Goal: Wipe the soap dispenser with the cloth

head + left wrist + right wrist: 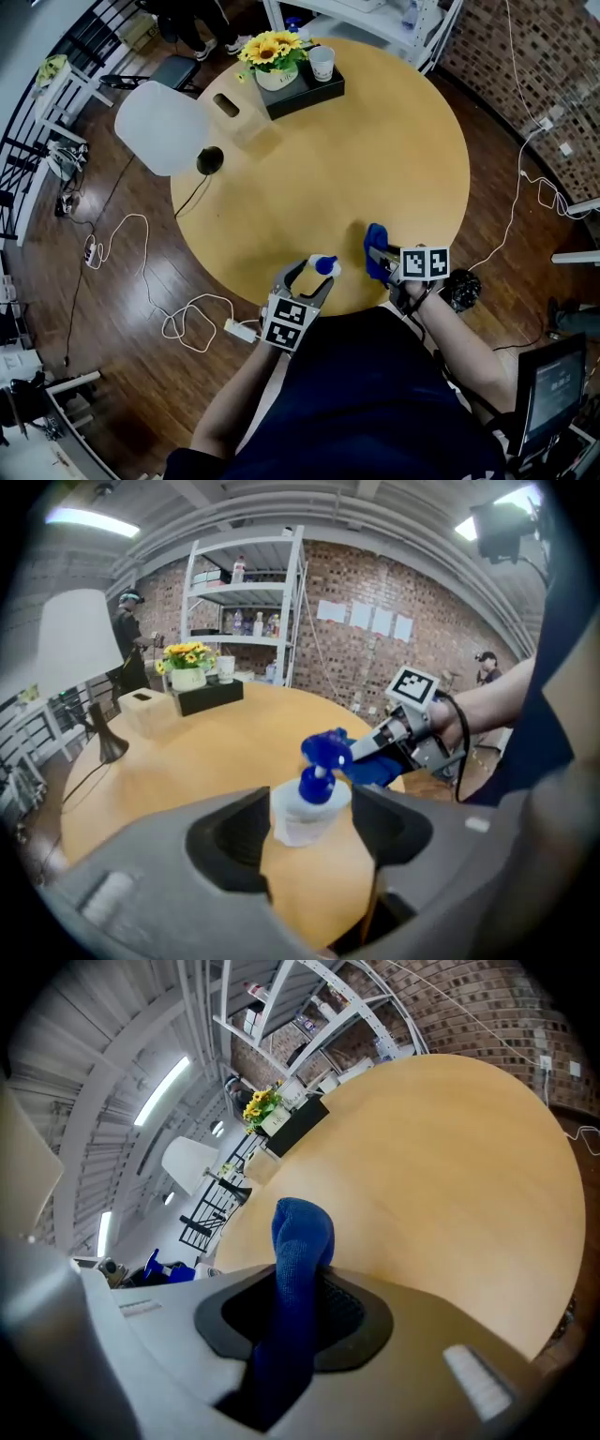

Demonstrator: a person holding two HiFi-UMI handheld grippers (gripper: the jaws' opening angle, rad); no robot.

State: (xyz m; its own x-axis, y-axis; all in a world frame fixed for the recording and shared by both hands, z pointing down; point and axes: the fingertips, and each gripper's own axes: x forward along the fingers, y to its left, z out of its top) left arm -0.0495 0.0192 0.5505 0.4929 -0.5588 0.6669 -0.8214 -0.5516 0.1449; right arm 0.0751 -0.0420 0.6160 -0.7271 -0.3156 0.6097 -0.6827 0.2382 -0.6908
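Note:
The soap dispenser, a white bottle with a blue pump head, stands upright near the front edge of the round wooden table. My left gripper is open, and its jaws stand on either side of the bottle without pressing on it. A folded blue cloth sticks up out of my right gripper, which is shut on it. In the head view the right gripper and the cloth hover just right of the dispenser. In the left gripper view the cloth sits close behind the pump head.
At the table's far side a black tray carries a sunflower pot and a cup. A wooden block and a lamp with a white shade stand at the far left. Cables trail over the floor.

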